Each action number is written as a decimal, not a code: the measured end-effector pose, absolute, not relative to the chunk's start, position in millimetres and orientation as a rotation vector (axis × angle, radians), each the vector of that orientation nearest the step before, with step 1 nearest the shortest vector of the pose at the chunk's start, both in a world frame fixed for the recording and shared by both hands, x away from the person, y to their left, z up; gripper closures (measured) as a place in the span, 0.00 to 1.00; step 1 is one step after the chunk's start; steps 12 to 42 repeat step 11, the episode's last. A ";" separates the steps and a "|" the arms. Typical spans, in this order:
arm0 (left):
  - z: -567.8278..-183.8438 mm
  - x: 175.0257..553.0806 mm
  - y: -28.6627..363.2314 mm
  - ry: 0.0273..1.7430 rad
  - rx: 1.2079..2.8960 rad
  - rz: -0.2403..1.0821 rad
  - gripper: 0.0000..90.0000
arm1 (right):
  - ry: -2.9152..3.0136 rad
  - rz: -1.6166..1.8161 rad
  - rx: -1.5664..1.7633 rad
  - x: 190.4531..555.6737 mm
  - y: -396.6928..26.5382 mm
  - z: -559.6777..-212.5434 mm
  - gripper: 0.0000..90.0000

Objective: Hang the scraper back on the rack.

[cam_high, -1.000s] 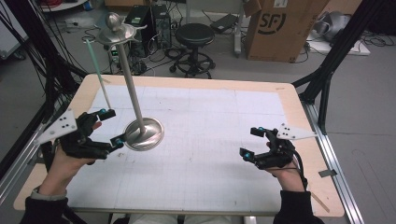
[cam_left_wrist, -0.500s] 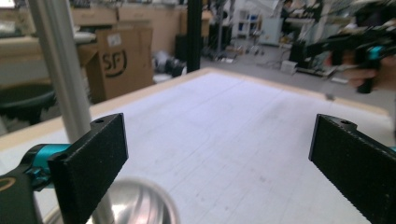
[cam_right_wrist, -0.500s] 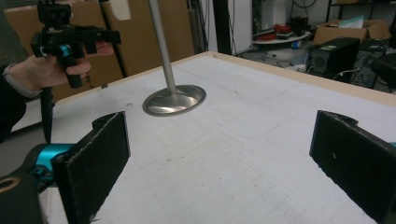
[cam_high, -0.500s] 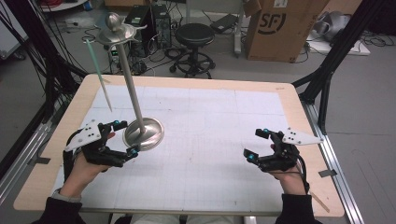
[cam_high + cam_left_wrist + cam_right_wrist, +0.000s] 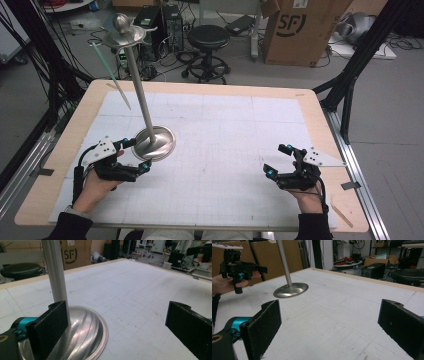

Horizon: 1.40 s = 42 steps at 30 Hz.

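Note:
A tall metal stand rises from the white gridded mat: round domed base point(image 5: 159, 143), thin pole point(image 5: 139, 85), and a small dish with a knob point(image 5: 124, 35) on top. A pale green rod point(image 5: 111, 75) hangs slanting from the dish. My left gripper point(image 5: 138, 155) is open at the base's near-left edge; in the left gripper view point(image 5: 118, 307) one jaw stands beside the pole point(image 5: 56, 277) over the base point(image 5: 85, 332), the other well off to the right. My right gripper point(image 5: 276, 160) is open over bare mat at the front right point(image 5: 332, 305), with the stand's base point(image 5: 290, 290) far off.
The mat point(image 5: 225, 130) covers most of a wooden table point(image 5: 200, 87). Black frame posts point(image 5: 350, 70) flank the table. Behind it on the floor are a black stool point(image 5: 208, 37), a cardboard box point(image 5: 295, 30) and computer cases point(image 5: 160, 20). The person's left hand point(image 5: 224, 283) appears in the right gripper view.
My left gripper has moved right and a little toward the person, closing in on the stand's base with jaws still open. The right gripper has shifted slightly toward the table's front edge.

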<state>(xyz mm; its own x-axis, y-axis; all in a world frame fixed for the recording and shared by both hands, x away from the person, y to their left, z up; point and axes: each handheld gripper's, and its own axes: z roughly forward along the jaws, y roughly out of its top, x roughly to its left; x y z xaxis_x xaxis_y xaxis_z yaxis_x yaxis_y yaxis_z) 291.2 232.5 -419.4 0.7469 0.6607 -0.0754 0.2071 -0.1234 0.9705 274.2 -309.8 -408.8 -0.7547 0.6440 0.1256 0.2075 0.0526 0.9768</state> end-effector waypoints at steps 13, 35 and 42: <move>-424.3 295.5 233.1 0.760 1.647 0.425 0.06 | 1.993 1.756 0.885 276.1 -312.9 -422.1 0.04; -424.3 295.5 233.1 0.760 1.647 0.425 0.06 | 1.993 1.756 0.885 276.1 -312.9 -422.1 0.04; -424.3 295.5 233.1 0.760 1.647 0.425 0.06 | 1.993 1.756 0.885 276.1 -312.9 -422.1 0.04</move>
